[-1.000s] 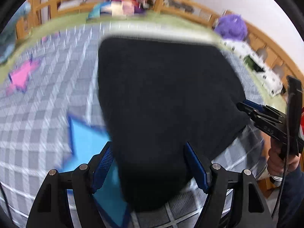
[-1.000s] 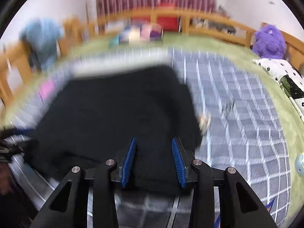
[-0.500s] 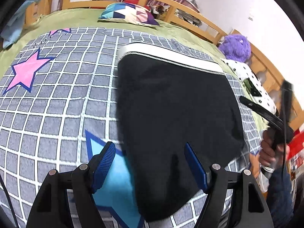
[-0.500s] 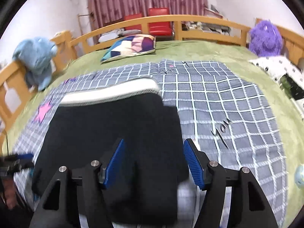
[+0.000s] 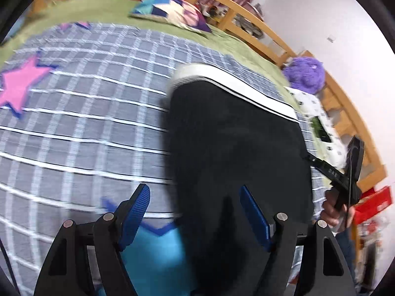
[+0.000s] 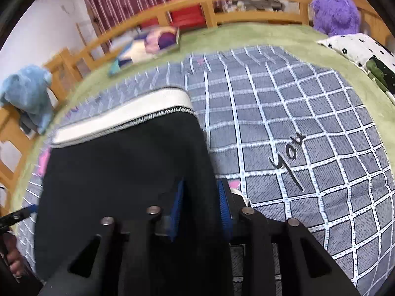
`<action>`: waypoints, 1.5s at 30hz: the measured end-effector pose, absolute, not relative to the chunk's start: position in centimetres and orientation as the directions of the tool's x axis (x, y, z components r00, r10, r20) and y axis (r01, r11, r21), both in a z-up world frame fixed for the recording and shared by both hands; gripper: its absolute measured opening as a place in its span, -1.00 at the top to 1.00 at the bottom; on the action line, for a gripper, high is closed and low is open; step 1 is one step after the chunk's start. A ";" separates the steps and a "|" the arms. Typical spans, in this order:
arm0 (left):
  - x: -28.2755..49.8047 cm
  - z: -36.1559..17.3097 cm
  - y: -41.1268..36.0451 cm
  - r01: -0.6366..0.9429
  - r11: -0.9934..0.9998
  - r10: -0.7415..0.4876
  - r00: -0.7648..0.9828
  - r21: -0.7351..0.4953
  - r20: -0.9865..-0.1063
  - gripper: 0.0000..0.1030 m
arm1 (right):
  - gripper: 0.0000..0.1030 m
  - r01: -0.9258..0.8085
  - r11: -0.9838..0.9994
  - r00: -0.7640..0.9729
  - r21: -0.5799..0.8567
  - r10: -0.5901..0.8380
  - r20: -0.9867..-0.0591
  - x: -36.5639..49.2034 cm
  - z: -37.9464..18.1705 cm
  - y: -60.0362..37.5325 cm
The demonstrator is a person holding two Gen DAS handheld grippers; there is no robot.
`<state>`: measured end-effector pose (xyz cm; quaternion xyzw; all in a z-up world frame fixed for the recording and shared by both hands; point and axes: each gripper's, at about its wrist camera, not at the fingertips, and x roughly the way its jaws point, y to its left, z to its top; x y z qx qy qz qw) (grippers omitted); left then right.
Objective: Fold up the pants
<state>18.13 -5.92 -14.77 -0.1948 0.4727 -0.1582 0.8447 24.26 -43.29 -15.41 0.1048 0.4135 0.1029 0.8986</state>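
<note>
Blue-padded right hand-held gripper (image 6: 201,203) now narrowed around black pants (image 6: 128,172) edge.

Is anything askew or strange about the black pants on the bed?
Nothing stands out. The black pants with the white waistband lie flat, folded on the grey checked blanket; the right hand-held gripper is closing on their right edge.
</note>
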 end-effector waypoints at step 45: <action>18.5 -11.6 7.1 0.032 0.937 -0.307 0.554 -0.349 -0.774 -0.14 | 0.10 -0.042 0.937 0.607 0.347 0.300 -0.736 19.7 -14.9 -28.6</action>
